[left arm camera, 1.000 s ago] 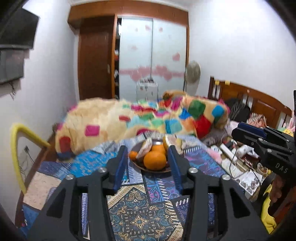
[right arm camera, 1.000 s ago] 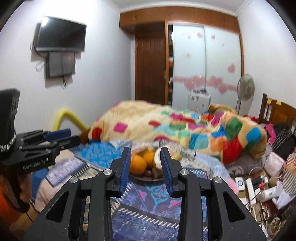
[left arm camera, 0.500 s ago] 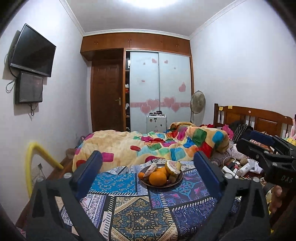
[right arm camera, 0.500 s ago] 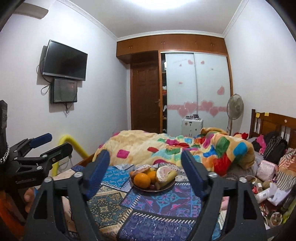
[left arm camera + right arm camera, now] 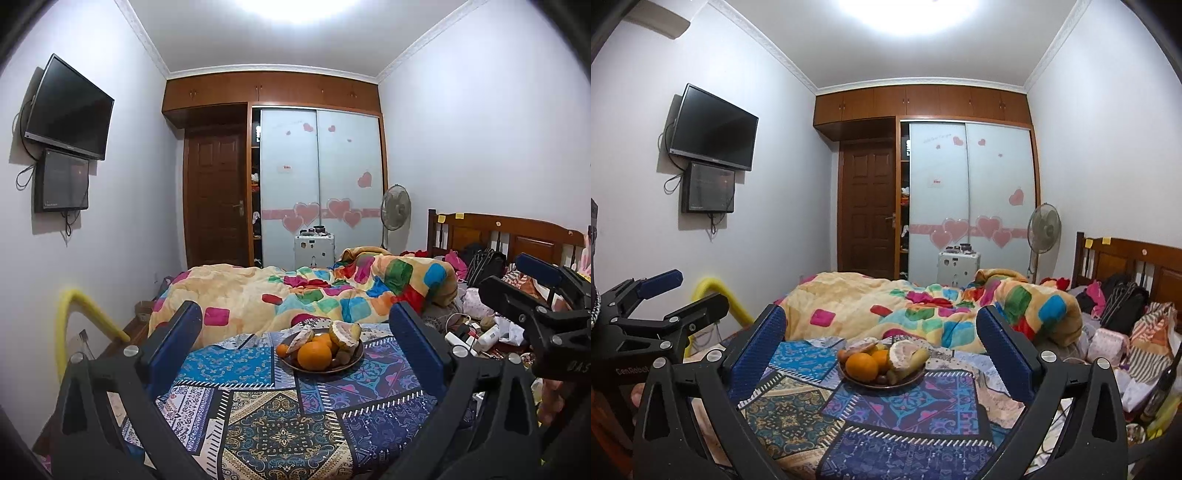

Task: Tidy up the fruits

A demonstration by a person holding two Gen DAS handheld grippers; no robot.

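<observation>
A dark plate [image 5: 354,363] piled with fruit stands on a patterned blue cloth [image 5: 280,424]. A big orange [image 5: 314,356] is at its front, smaller oranges and a pale cut fruit [image 5: 345,332] behind. The left gripper [image 5: 295,314] is open, well short of the plate, nothing between its blue pads. In the right wrist view the plate [image 5: 913,376] and the orange [image 5: 862,366] sit ahead. The right gripper [image 5: 881,314] has its jaws opening wide with nothing between them. Each gripper shows at the other view's edge: the right one [image 5: 517,284], the left one [image 5: 692,293].
A crumpled multicoloured blanket [image 5: 314,295] lies behind the plate. Cables, chargers and bags clutter the right side [image 5: 472,332] below a wooden headboard [image 5: 517,236]. A yellow tube [image 5: 74,306] curves at the left wall. A fan [image 5: 1044,229] and a wardrobe stand at the back.
Both grippers went from nearly shut to wide open. Both drew back from the plate and tilted up, so the plate looks smaller and lower and the ceiling shows.
</observation>
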